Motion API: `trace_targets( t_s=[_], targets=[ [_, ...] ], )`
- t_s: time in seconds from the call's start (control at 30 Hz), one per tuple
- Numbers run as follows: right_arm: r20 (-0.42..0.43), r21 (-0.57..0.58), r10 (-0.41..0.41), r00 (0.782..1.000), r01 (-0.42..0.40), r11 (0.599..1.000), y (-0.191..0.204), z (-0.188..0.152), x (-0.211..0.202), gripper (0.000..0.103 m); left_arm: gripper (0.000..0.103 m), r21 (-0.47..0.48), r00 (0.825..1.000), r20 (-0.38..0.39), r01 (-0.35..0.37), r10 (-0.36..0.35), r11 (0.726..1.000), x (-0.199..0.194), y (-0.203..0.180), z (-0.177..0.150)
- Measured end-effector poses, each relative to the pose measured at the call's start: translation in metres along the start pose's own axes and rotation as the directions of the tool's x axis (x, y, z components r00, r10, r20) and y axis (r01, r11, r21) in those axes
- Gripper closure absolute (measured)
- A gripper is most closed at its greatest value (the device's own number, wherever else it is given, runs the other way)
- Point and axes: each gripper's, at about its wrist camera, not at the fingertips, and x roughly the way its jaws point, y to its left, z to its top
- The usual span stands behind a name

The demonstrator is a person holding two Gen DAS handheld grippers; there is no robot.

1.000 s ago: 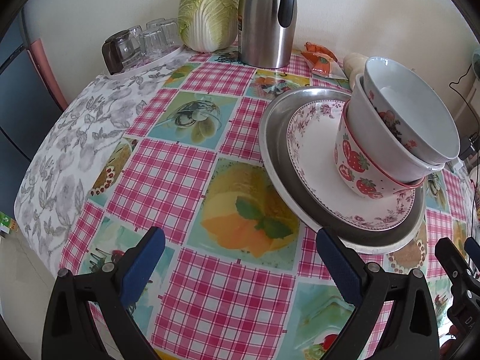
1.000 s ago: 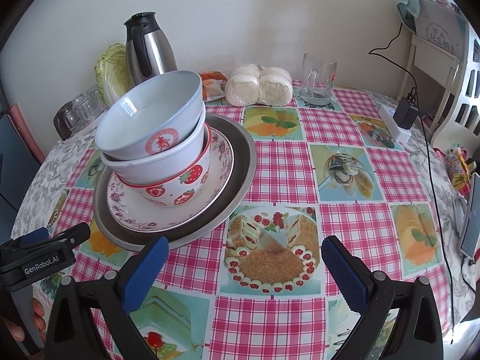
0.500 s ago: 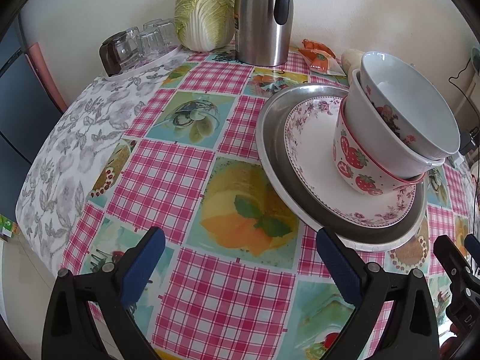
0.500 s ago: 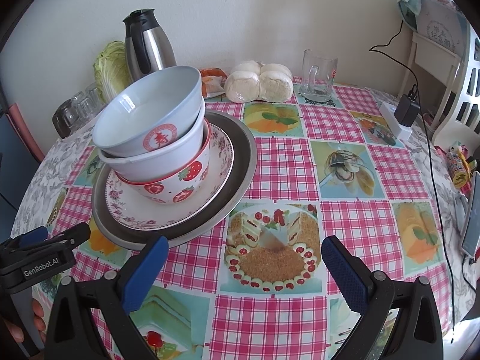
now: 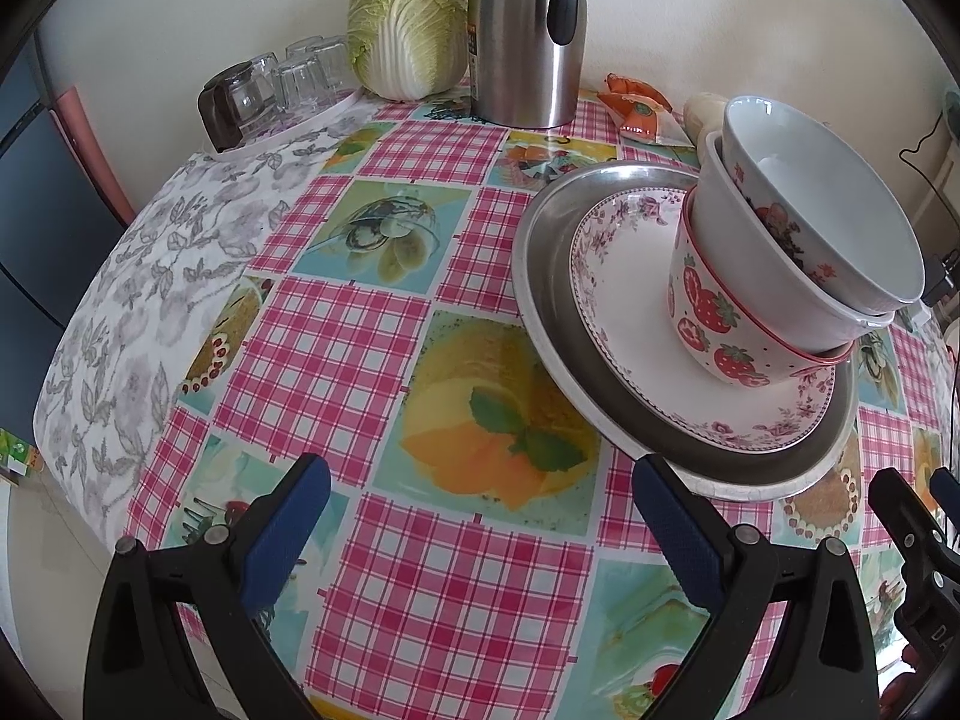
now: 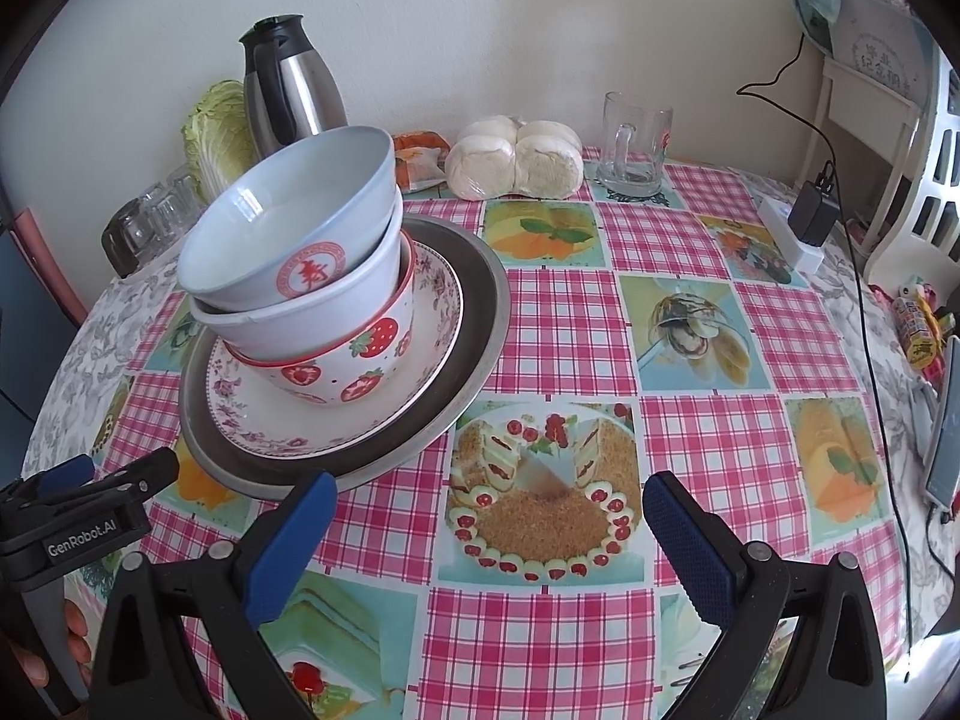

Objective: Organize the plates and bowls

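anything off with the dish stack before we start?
Yes. The three nested bowls sit off-centre on the floral plate and lean: the top bowl tilts toward the left gripper, over the white bowl and the strawberry bowl. The metal plate underneath lies flat. No spills or chips visible.

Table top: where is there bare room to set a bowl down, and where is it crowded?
Free: the cloth between the metal tray and the power strip, and left of the tray toward the upturned glasses. Crowded: the back edge, with cabbage, kettle, buns, mug.

"GenRobot.AI" on left tongs (image 6: 90,474), red 寿 on top bowl (image 6: 288,228)
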Motion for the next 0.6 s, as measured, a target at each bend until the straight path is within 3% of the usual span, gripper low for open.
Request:
trace_targets(
  t_s=[0.37,0.6],
  targets=[
    [-0.008,0.002,-0.001,1.000,0.001,1.000,-0.0010,-0.0004,0.0013,0.000,0.002,-0.011,1.000,-0.010,0.008,-0.009,1.000,0.0013,0.0014,0.0005],
    [-0.008,0.004,-0.001,1.000,0.001,1.000,-0.0016,-0.0009,0.0013,0.000,0.002,-0.041,0.999,0.026,0.021,-0.020,0.999,-0.0056,0.0050,0.0017]
  ],
)
